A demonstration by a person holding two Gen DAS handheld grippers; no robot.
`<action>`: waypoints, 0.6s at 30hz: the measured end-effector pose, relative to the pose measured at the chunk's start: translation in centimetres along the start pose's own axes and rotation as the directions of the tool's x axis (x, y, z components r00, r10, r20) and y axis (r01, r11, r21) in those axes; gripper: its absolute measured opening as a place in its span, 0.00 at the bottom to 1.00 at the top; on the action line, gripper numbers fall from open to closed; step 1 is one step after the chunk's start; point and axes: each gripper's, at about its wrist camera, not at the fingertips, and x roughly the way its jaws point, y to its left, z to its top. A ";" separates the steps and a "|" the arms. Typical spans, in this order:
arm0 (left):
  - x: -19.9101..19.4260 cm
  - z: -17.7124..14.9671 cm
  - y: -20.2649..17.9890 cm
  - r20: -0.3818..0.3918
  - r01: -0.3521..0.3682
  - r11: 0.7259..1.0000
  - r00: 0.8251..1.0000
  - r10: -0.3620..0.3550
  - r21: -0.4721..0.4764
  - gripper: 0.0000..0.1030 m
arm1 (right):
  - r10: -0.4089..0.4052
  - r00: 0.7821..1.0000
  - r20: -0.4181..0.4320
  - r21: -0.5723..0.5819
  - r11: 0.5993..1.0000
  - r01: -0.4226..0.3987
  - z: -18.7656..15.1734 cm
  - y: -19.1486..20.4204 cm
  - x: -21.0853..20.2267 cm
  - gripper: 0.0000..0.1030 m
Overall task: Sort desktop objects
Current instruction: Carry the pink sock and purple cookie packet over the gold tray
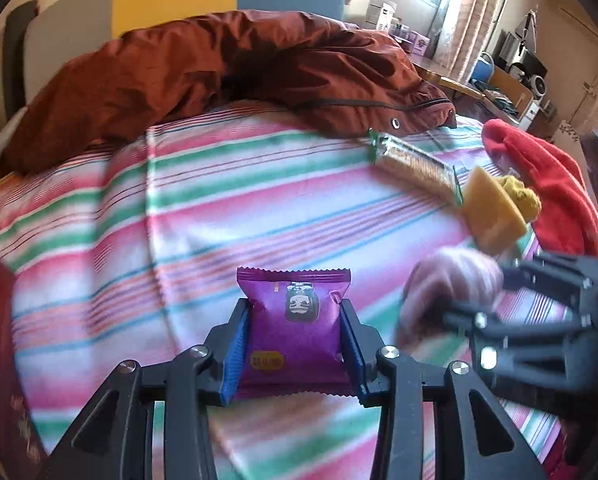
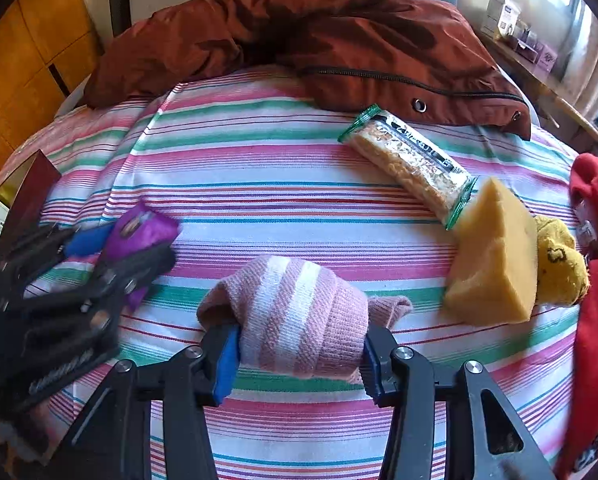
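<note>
The left gripper (image 1: pixel 295 344) clamps a purple snack packet (image 1: pixel 295 320) between its half-closed fingers; to its right, the right gripper (image 2: pixel 299 352) squeezes a rolled pink sock (image 2: pixel 299 312).

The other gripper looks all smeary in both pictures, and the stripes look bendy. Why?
Left wrist view: the right gripper and its pink sock are motion-blurred, while the purple packet is sharp. Right wrist view: the left gripper is smeared too. Both views: the fisheye lens curves the striped cloth.
</note>
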 end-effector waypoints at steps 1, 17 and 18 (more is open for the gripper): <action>-0.3 -0.3 0.0 0.004 -0.001 1.000 1.000 0.001 -0.002 0.41 | -0.001 1.000 0.001 -0.001 1.000 0.001 0.0 0.0 0.0 0.49; -11.8 -2.9 1.7 0.187 -0.122 0.992 0.974 0.125 -0.028 0.41 | -0.049 0.999 0.023 -0.037 0.998 0.050 -0.5 0.7 0.0 0.49; -12.6 -3.1 2.0 0.196 -0.126 0.991 0.972 0.131 -0.037 0.41 | -0.053 0.998 0.024 -0.040 0.998 0.054 -0.5 0.8 0.0 0.49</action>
